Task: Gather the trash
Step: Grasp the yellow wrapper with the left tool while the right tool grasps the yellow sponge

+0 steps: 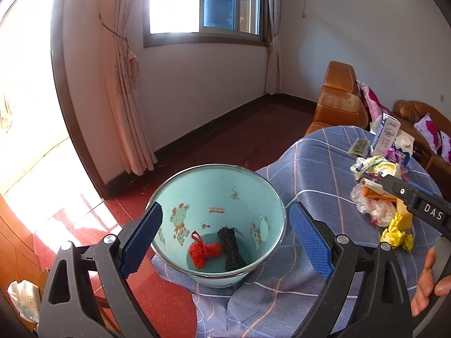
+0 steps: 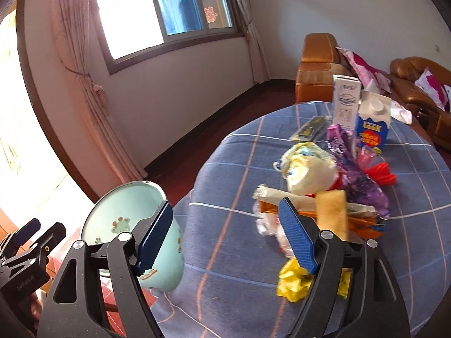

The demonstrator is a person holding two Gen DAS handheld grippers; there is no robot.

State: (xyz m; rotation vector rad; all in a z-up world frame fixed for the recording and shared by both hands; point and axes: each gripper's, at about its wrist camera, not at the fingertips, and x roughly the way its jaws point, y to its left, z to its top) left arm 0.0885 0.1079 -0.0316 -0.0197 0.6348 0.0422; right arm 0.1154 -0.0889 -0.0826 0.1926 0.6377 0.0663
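We hold a gripper in each hand. Our left gripper (image 1: 225, 238) has its blue pads spread wide, and there is nothing between them. It hangs over a blue bin (image 1: 217, 225) with little cartoon animals painted inside. The bin sits at the edge of a table (image 1: 318, 169) with a blue checked cloth. Down in the bin we see a red bundle (image 1: 203, 252) and a black bundle (image 1: 231, 249) lying side by side. Our right gripper (image 2: 225, 235) is spread wide too, and it holds nothing. One of its pads is in front of the bin, and the other is in front of the trash pile. The trash (image 2: 332, 186) is heaped on the table, well to the right of the bin. In the pile we see a yellow crumpled wrapper (image 2: 291, 283) at the near end, just beside our right gripper. A clear plastic bag (image 2: 267, 222) and an orange packet (image 2: 363, 222) lie next to it. A tan block (image 2: 331, 214) stands up behind the pad. Farther back there is a yellow and white bag (image 2: 307, 169), a purple wrapper (image 2: 355, 169) and a bit of red plastic (image 2: 382, 173). A white box (image 2: 346, 101) and a blue carton (image 2: 372, 124) stand upright at the far end of the pile. Behind the table there is a brown sofa (image 2: 318, 67) with pink flower pillows (image 2: 363, 67). A window (image 1: 205, 5) with pink curtains (image 1: 124, 84) lets in bright light, and the floor (image 1: 239, 132) is dark red.
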